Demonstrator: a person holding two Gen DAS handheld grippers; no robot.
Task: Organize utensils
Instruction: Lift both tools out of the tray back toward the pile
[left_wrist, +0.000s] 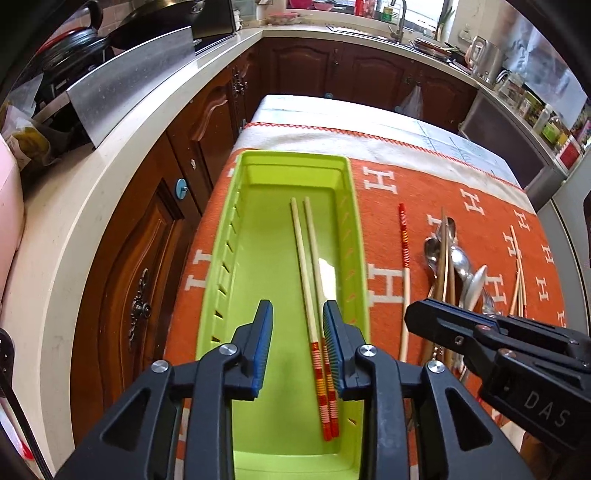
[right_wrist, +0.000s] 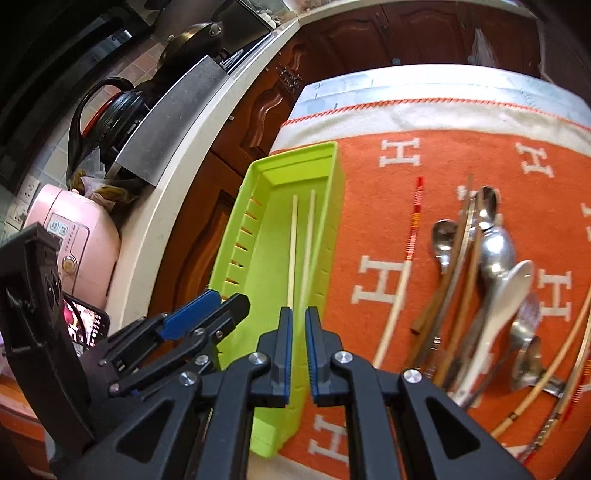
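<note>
A green tray (left_wrist: 354, 229) lies on the orange cloth and holds two chopsticks (left_wrist: 306, 266) with red-striped ends. My left gripper (left_wrist: 297, 314) is open above the tray's near half, its jaws either side of the chopsticks without touching them. My right gripper (right_wrist: 298, 317) is open by a narrow gap and empty, above the tray's right wall (right_wrist: 328, 236); it also shows in the left wrist view (left_wrist: 417, 317). One loose red-striped chopstick (right_wrist: 402, 266) lies right of the tray. A pile of spoons and chopsticks (right_wrist: 491, 280) lies further right.
The table stands beside a kitchen counter (left_wrist: 122, 155) with wooden cabinets on the left. A pink appliance (right_wrist: 74, 240) and a phone (right_wrist: 86, 325) sit at the left. More chopsticks (left_wrist: 519, 273) lie at the far right of the cloth.
</note>
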